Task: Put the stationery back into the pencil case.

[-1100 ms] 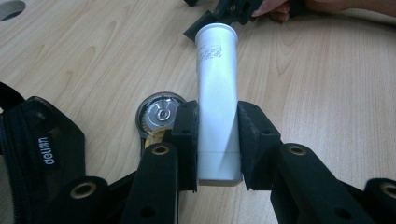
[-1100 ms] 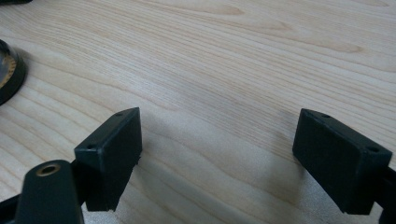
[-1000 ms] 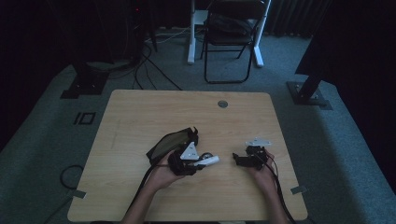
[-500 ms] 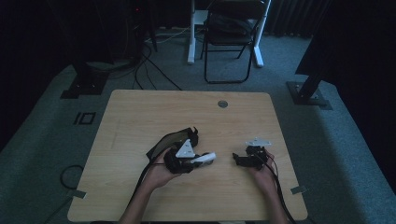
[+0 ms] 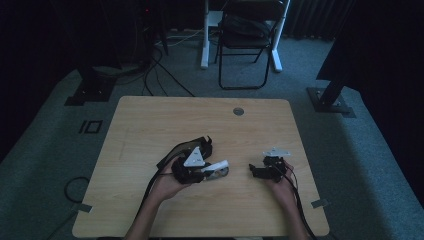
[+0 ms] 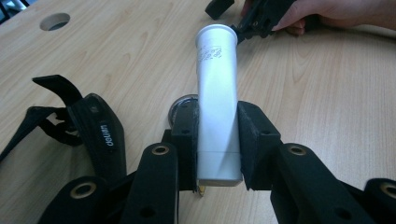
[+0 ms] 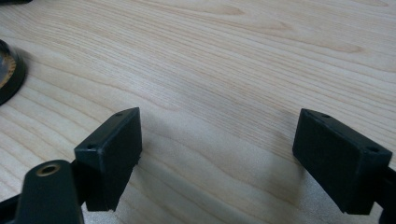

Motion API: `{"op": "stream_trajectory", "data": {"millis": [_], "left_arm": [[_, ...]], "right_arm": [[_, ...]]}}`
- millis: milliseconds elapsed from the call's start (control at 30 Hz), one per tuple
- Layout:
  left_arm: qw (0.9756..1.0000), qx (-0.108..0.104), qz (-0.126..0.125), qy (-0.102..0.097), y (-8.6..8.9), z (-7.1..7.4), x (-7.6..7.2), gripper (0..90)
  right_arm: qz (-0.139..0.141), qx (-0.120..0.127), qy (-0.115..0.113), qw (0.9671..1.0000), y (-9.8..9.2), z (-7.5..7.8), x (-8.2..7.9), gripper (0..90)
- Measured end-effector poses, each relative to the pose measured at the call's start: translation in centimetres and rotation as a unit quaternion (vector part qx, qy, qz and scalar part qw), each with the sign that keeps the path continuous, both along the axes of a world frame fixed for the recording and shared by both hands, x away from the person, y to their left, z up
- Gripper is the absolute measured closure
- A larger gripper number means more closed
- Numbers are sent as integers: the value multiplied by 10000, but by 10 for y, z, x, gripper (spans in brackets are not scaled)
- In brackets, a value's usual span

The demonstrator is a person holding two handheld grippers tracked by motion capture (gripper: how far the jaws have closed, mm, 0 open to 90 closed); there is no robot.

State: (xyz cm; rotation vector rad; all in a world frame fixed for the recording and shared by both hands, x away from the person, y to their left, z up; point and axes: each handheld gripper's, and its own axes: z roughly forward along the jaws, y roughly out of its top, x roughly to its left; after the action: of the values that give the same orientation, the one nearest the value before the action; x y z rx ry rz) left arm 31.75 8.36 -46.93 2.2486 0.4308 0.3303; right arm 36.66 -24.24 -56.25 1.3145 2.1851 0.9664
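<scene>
A dim room with grey carpet is surrounding a light wooden table (image 5: pixel 150 130), with a folding chair (image 5: pixel 247 35) standing beyond its far edge at about 12 o'clock and a round cable hole (image 5: pixel 238 111) sitting near that edge. The left gripper (image 5: pixel 212 170) is lying low over the table just left of centre, its jaws closing on a white tube (image 6: pixel 215 102) across the lower part of the body, near the flat crimped end, so the rest is projecting forward toward 1 o'clock in the left gripper view; holding it low this way is probably leaving the far end free for the other hand to work on. The tube is looking matte white to pale silver, widening slightly to its round far end, with small grey print near that end that is too fine to read. Beneath it a small round dark object (image 6: pixel 183 103) with a shiny rim is resting on the wood; what it is I cannot tell. A black strap (image 6: pixel 100 135) is trailing off at 9 o'clock of the jaws. The right gripper (image 5: pixel 256 171) is resting at roughly 3 o'clock from the tube, apart from it, its jaws standing wide with bare wood between them, seemingly waiting to take the free end.
</scene>
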Motion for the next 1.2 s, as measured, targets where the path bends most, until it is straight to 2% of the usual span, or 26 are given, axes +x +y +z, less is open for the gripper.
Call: {"op": "stream_trajectory", "data": {"millis": [533,1200], "left_arm": [[9998,-41,173,-119,9,9,4,707],[9994,-52,315,-136,18,12,9,707]], "right_arm": [[2,0,-1,10000,0,0,0,156],[1,0,0,10000,0,0,0,157]]}}
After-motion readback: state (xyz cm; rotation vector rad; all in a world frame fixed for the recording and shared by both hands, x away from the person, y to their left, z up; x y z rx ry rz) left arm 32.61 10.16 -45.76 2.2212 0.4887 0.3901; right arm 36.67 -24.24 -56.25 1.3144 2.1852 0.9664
